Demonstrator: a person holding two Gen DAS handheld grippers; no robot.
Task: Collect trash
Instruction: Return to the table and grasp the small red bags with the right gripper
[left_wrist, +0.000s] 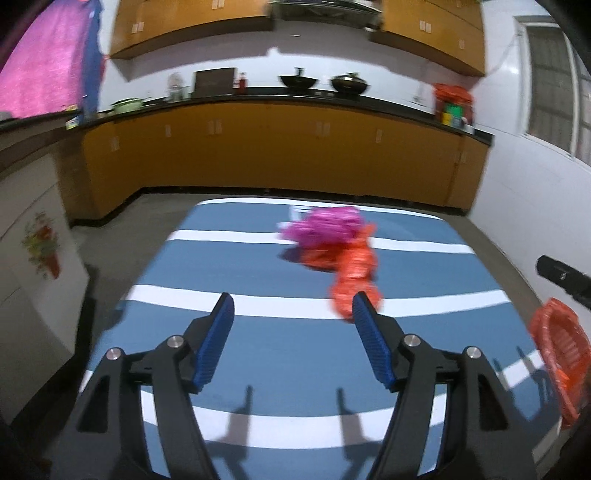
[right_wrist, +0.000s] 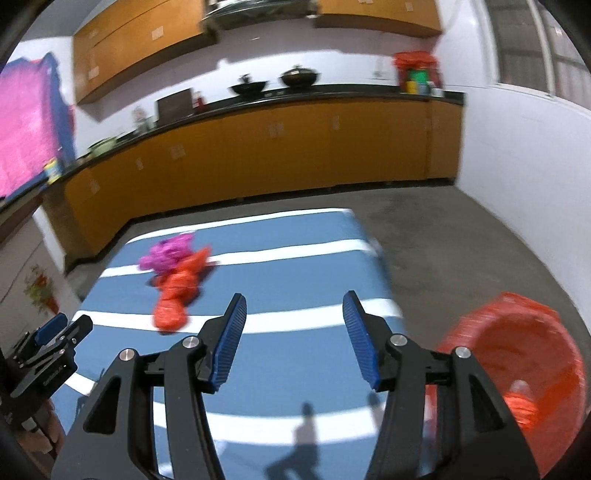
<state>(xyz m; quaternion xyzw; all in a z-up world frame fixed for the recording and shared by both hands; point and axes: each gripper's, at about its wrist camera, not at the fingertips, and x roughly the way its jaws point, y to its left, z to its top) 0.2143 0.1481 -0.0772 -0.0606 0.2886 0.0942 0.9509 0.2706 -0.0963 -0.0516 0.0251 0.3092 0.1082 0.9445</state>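
Crumpled plastic bags lie on the blue and white striped table (left_wrist: 258, 332): a pink bag (left_wrist: 325, 225) at the far side and orange bags (left_wrist: 354, 280) trailing toward me. My left gripper (left_wrist: 293, 306) is open and empty, just short of the nearest orange bag. In the right wrist view the pink bag (right_wrist: 168, 251) and orange bags (right_wrist: 177, 291) lie to the left of my right gripper (right_wrist: 293, 302), which is open and empty above the table (right_wrist: 295, 266). An orange-lined bin (right_wrist: 517, 362) with trash inside stands right of the table, also showing in the left wrist view (left_wrist: 557, 350).
Yellow kitchen cabinets (left_wrist: 277, 158) with a dark counter run along the far wall. A white cabinet with a flower sticker (left_wrist: 40, 251) stands left of the table. Grey floor (right_wrist: 443, 236) lies beyond and to the right. The left gripper (right_wrist: 48, 347) shows at the right view's left edge.
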